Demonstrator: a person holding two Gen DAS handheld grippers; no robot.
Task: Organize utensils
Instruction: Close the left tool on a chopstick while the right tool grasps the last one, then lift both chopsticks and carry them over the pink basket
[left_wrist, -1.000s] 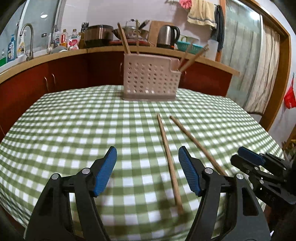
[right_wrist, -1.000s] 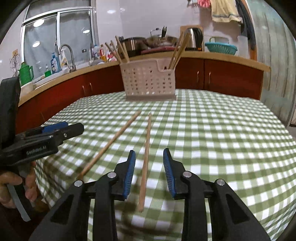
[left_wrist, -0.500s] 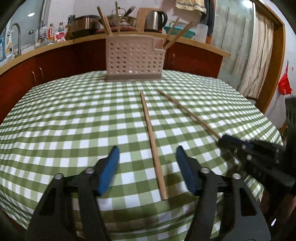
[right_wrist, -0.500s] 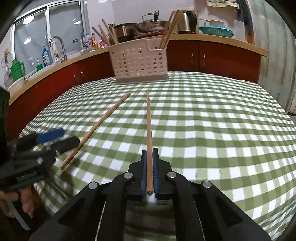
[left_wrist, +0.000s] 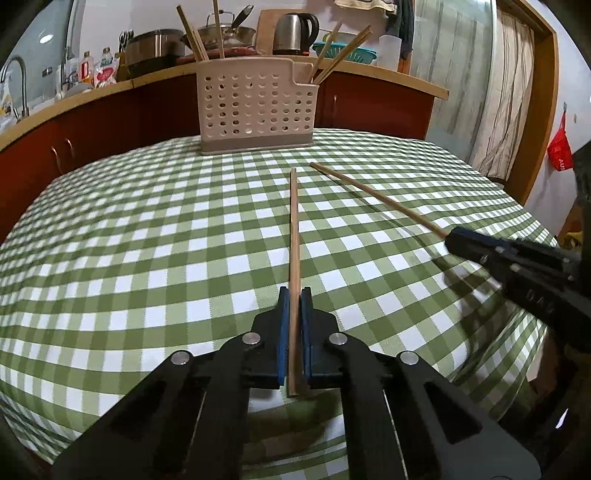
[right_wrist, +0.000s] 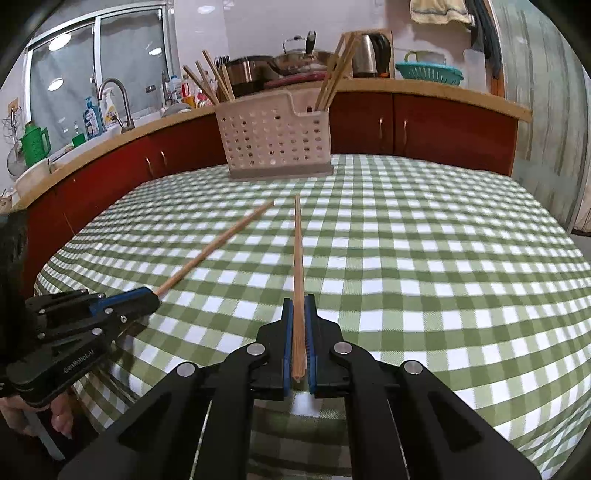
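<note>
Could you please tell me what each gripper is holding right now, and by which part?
Each holds one wooden chopstick by its near end: left gripper on one chopstick, right gripper on the other chopstick.

Matt wooden chopsticks (left_wrist: 294, 236), checked cloth tablecloth (left_wrist: 147, 258), perforated plastic holder (left_wrist: 255, 107).

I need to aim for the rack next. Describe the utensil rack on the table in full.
The utensil rack is a pale plastic box with rows of round holes and a plain base band. It stands upright at the far side of the checked tablecloth. Its top rim steps down to a lower right compartment. Chopsticks lean in both ends. Neither gripper touches it.
</note>
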